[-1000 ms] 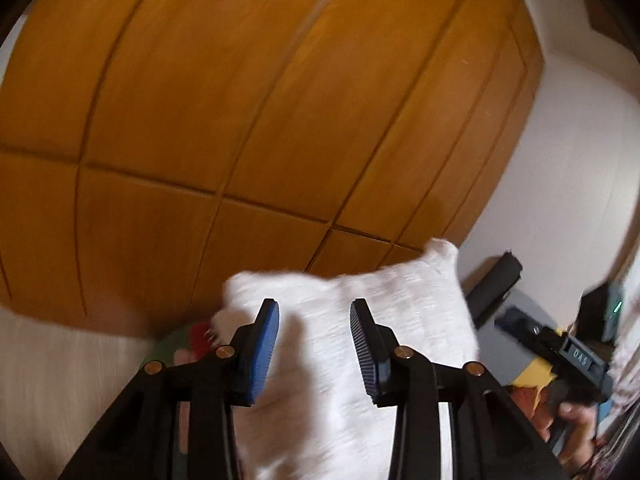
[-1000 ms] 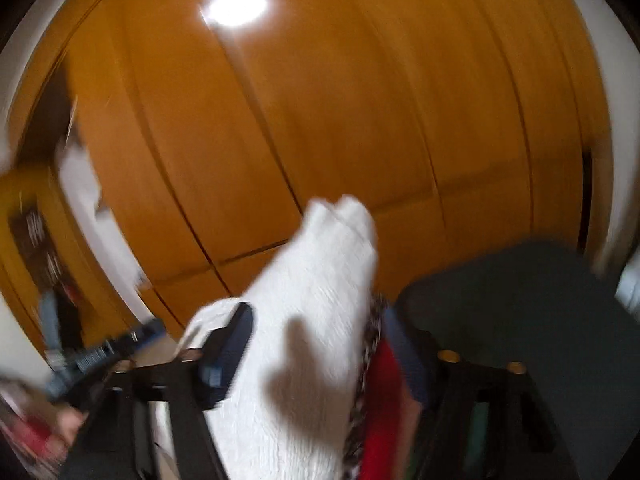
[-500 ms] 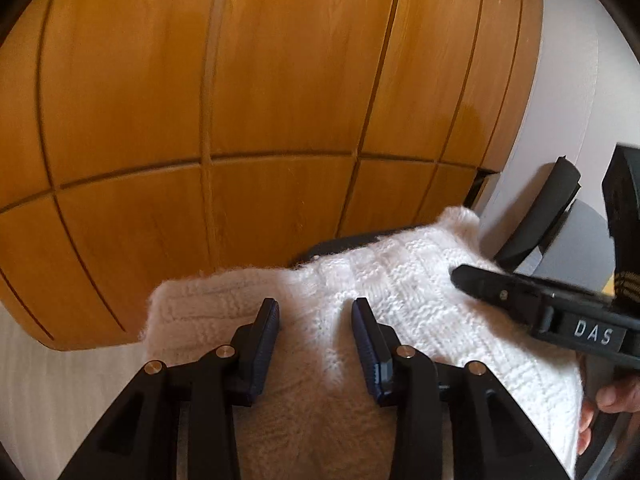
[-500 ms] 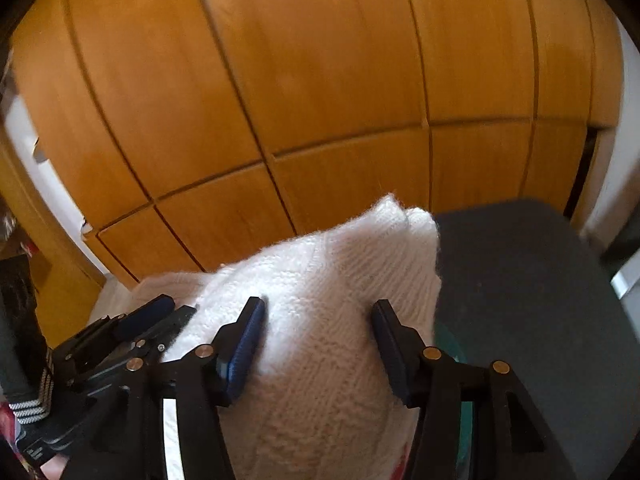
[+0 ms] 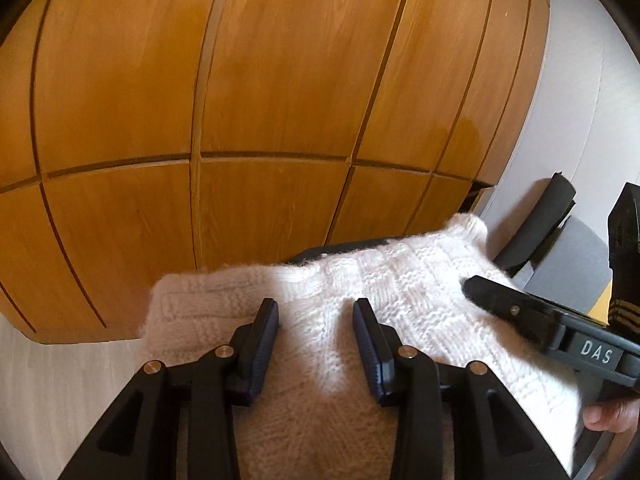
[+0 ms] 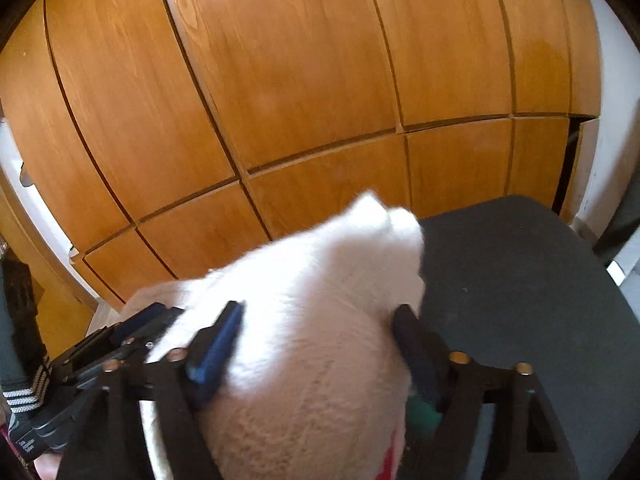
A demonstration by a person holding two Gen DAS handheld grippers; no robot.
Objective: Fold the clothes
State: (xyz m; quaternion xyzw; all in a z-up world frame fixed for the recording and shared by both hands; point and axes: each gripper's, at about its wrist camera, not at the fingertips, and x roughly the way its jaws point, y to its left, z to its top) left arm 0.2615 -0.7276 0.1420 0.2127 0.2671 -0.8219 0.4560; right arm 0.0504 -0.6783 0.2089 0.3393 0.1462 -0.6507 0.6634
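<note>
A folded white knit sweater (image 5: 400, 292) lies with its far end over the dark chair seat (image 6: 520, 280). My left gripper (image 5: 316, 340) sits at its near left part, and a thick fold of knit runs up between the blue pads, which look closed on it. My right gripper (image 6: 316, 332) stands wide, the sweater (image 6: 320, 300) bulging between its fingers (image 6: 216, 344). In the left wrist view the right gripper's finger (image 5: 500, 304) rests on the sweater's right side. Green cloth (image 6: 422, 414) and a bit of red show under the sweater.
Orange wooden wardrobe doors (image 5: 280, 100) fill the background close behind the chair. The chair's black armrest (image 5: 536, 224) rises at the right by a white wall. Light flooring (image 5: 60, 380) shows at the lower left. A person's fingers (image 5: 608, 416) hold the right tool.
The sweater has come down from mid-air to rest over the chair seat. Both grippers tilted downward with it. The right fingers have spread wider than half a second ago.
</note>
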